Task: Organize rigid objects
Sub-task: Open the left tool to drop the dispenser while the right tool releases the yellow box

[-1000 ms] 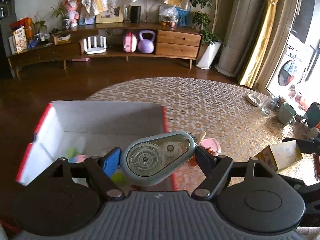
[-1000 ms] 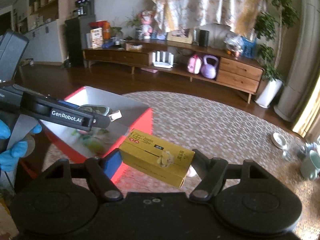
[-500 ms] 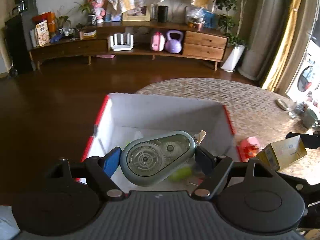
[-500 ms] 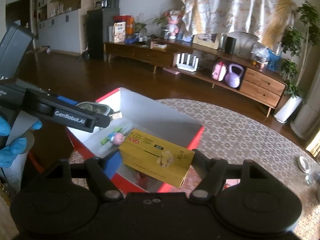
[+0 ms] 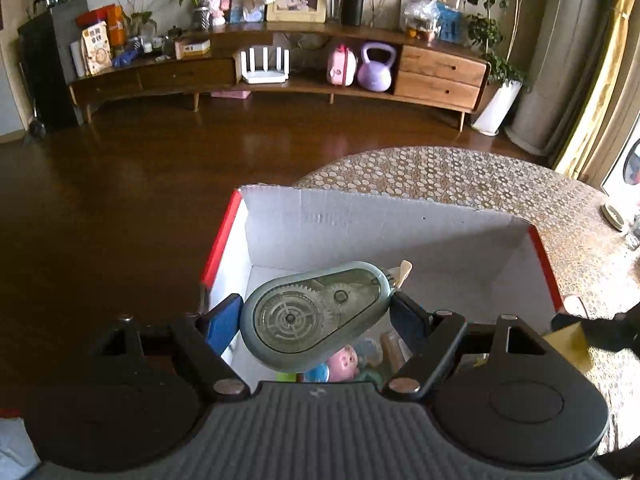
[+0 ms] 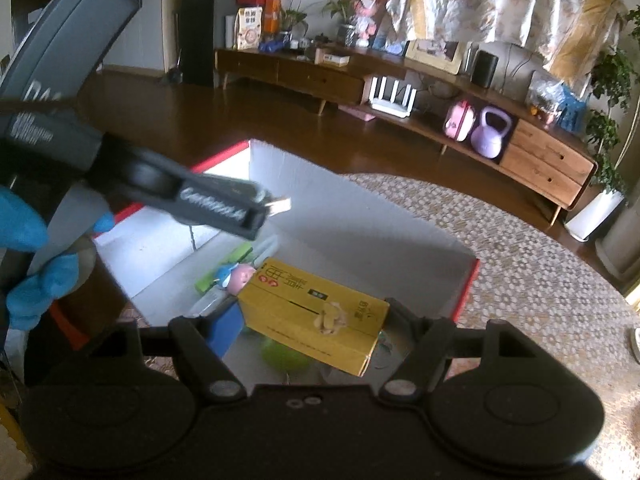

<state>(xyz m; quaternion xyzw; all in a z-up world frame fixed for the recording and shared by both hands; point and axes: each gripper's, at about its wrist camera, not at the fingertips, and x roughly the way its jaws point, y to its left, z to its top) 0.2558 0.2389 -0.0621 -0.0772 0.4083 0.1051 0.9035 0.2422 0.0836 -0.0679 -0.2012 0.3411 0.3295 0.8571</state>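
My left gripper point(image 5: 316, 316) is shut on a grey-green correction tape dispenser point(image 5: 316, 316) and holds it above the open red box with white inside point(image 5: 380, 220). My right gripper point(image 6: 314, 316) is shut on a yellow carton point(image 6: 314, 316), also held over the box point(image 6: 360, 216). The left gripper shows in the right wrist view point(image 6: 224, 208) at upper left, a blue-gloved hand behind it. In the box lie a pink pig toy point(image 5: 344, 364), which also shows in the right wrist view point(image 6: 240, 278), a green ball point(image 6: 282, 356) and a green stick point(image 6: 224, 266).
The box stands at the left edge of a round table with a patterned cloth point(image 5: 440, 172). A small dish point(image 5: 612, 216) sits at the table's far right. Dark wooden floor point(image 5: 120, 200) and a long sideboard point(image 5: 280, 76) lie beyond.
Both grippers have moved left and forward over the box with their objects still held. The box interior and its toys now fill the view under both.
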